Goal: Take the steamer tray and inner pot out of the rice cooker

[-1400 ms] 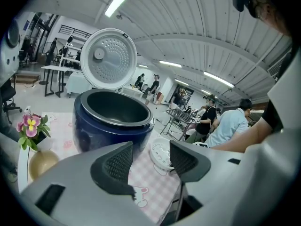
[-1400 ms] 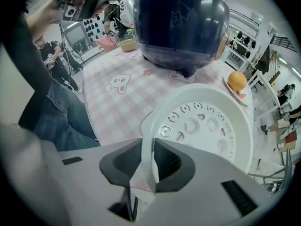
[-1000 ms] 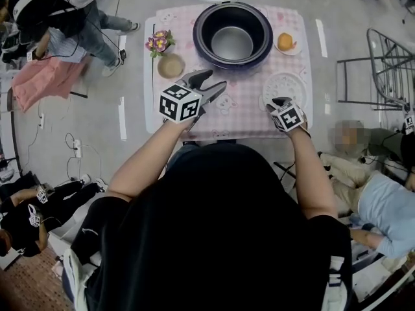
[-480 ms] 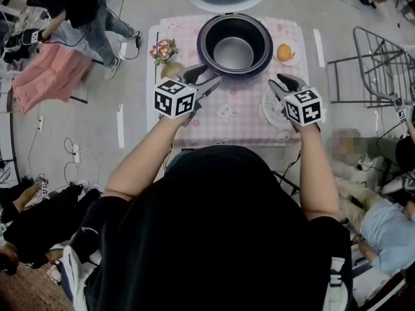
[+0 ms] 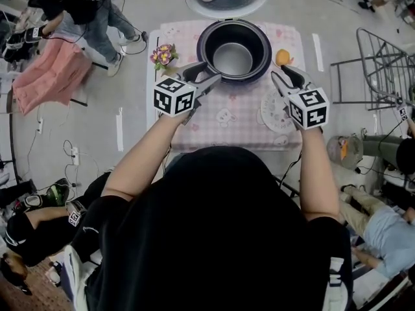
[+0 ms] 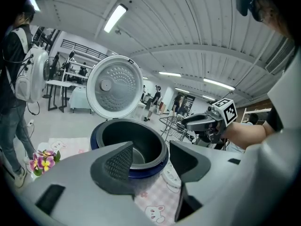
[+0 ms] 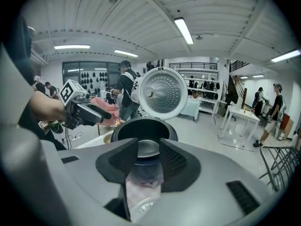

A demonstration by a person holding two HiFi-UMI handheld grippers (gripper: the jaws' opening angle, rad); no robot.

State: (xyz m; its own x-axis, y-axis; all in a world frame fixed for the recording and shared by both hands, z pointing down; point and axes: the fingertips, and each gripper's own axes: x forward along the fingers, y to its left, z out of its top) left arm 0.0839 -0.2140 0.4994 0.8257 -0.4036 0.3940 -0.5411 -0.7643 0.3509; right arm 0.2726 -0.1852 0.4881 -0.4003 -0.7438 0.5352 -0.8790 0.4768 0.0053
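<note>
Ahead of both sets of fingers, open rice cooker on the checked worktop, inner pot seated inside, bare metal bottom showing. Below the right fingers, white steamer tray flat on the worktop; just beyond them, small dish holding something orange. Spread with nothing between: left fingers. Likewise right fingers, just been opening

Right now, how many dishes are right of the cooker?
2. A small plate with an orange fruit beside the cooker; a white round tray nearer the person, partly behind the right gripper, whose empty jaws have just been opening. Others may be hidden.
</note>
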